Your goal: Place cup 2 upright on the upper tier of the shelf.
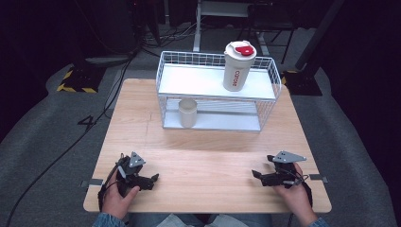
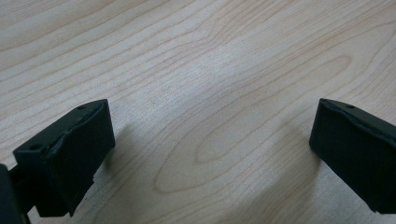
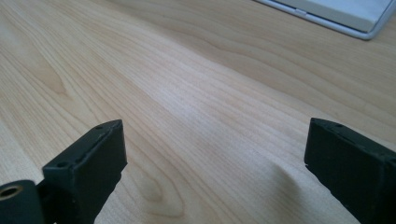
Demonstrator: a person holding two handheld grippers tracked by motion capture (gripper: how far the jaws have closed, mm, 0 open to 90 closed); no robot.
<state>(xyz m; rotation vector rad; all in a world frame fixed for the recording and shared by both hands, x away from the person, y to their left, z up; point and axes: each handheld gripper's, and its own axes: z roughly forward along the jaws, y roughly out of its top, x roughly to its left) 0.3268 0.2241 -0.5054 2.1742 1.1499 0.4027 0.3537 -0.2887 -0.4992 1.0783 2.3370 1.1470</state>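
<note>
— Where do the two tools sit?

— Both are low over the near edge of the tabletop [image 1: 208,161]. The left tool [image 1: 153,178] is by the near left corner, held in the person's left hand [image 1: 119,196]; the right tool [image 1: 256,174] is by the near right corner, in the right hand [image 1: 291,189]. They point inward, toward each other.

— Gripping anything?

— No. In the left gripper view the left tool [image 2: 212,140] has its jaws spread wide, with bare wood grain between them. The right gripper view shows the same for the right tool [image 3: 215,154]: jaws far apart and empty.

— And the things farther out?

— A white wire rack [image 1: 269,101] with two levels stands toward the far edge, a little right of centre. A small white cup [image 1: 187,112] stands upright on its lower level, at the left end. A tall white shaker bottle [image 1: 238,66] with a red lid flap stands upright on the upper shelf, toward the right end. Both are well apart from the tools.

— Does the right gripper view catch the rack?

— Just a corner of the wire rack's base [image 3: 341,16], at the top right.
</note>
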